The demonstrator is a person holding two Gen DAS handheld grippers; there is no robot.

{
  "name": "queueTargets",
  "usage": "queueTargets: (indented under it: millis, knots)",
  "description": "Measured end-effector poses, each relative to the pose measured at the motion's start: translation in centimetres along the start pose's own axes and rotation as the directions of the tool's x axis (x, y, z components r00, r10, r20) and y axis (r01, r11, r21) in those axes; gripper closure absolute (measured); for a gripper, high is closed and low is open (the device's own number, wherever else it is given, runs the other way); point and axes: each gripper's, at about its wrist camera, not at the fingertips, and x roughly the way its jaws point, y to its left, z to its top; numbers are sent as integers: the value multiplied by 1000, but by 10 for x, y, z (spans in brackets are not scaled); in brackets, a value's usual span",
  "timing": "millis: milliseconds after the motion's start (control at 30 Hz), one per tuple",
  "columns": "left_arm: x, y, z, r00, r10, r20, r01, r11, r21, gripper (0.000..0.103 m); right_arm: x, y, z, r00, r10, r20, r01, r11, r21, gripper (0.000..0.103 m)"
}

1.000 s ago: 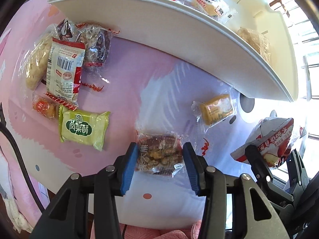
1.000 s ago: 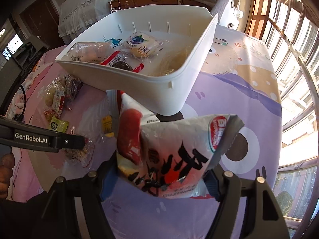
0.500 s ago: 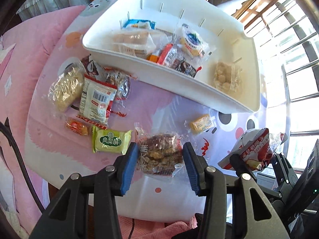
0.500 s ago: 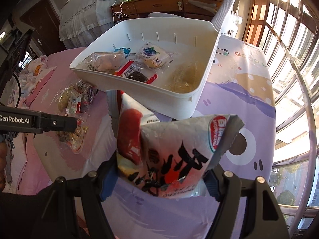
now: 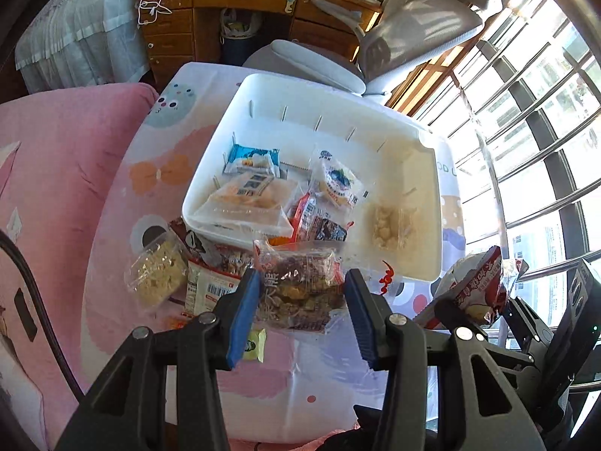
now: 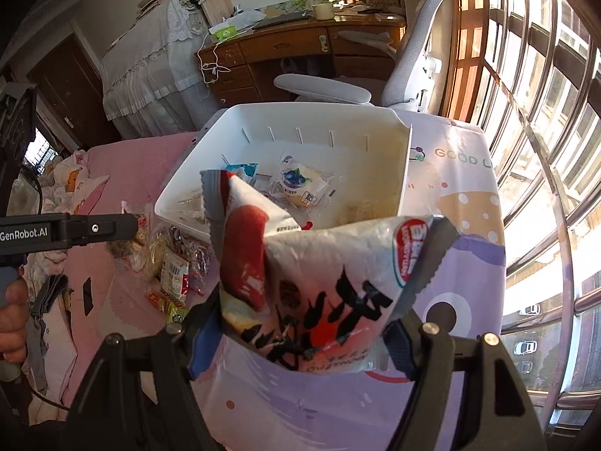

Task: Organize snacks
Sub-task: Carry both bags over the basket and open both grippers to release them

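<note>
A white bin [image 5: 409, 139] [image 6: 403, 173] stands on the table with several snack packets inside. My left gripper [image 5: 300, 300] is shut on a clear packet of brown nut snack [image 5: 300, 289] and holds it high above the table, near the bin's near rim. My right gripper [image 6: 296, 330] is shut on a white and red snack bag [image 6: 323, 282], held above the table in front of the bin. That bag also shows in the left wrist view [image 5: 477, 285]. The left gripper's arm shows at the left of the right wrist view [image 6: 67, 229].
Loose snacks lie on the table left of the bin: a clear noodle-like pack [image 5: 157, 274], a white and red packet [image 5: 206, 289], a green packet [image 5: 255, 344]. A grey office chair [image 5: 409, 37] and wooden desk [image 5: 244, 3] stand behind. Windows are at right.
Both grippers have risen, and the bin and table look smaller and farther. The nut packet has come up off the table in my left gripper. The right gripper keeps its bag.
</note>
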Motion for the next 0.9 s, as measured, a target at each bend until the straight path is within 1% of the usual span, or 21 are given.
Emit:
queueTargets:
  millis: [167, 333, 500, 567, 600, 633, 667, 900]
  knots:
    - [-7, 0, 28, 998, -46, 53, 44, 998, 51, 58, -1, 2, 21, 999, -21, 42, 19, 998, 55, 28]
    - [-7, 0, 49, 990, -102, 97, 93, 992, 90, 57, 5, 3, 44, 997, -30, 71, 22, 994, 105, 27]
    - [3, 0, 59, 987, -135, 88, 122, 984, 131, 56, 12, 4, 54, 997, -33, 77, 22, 991, 132, 26]
    - [8, 1, 62, 986, -139, 95, 127, 984, 128, 56, 16, 4, 55, 997, -40, 71, 29, 989, 144, 25]
    - [10, 2, 64, 984, -153, 91, 141, 982, 128, 54, 18, 4, 56, 997, -47, 65, 36, 988, 150, 26]
    - [12, 2, 65, 984, -161, 81, 149, 980, 131, 48, 20, 3, 57, 997, -57, 57, 47, 987, 155, 25]
    - [15, 1, 66, 985, -159, 74, 148, 980, 135, 45, 22, 2, 57, 997, -64, 53, 55, 985, 161, 25]
    - [22, 1, 62, 988, -151, 35, 144, 979, 143, 42, 25, -3, 53, 997, -66, 41, 57, 979, 198, 24]
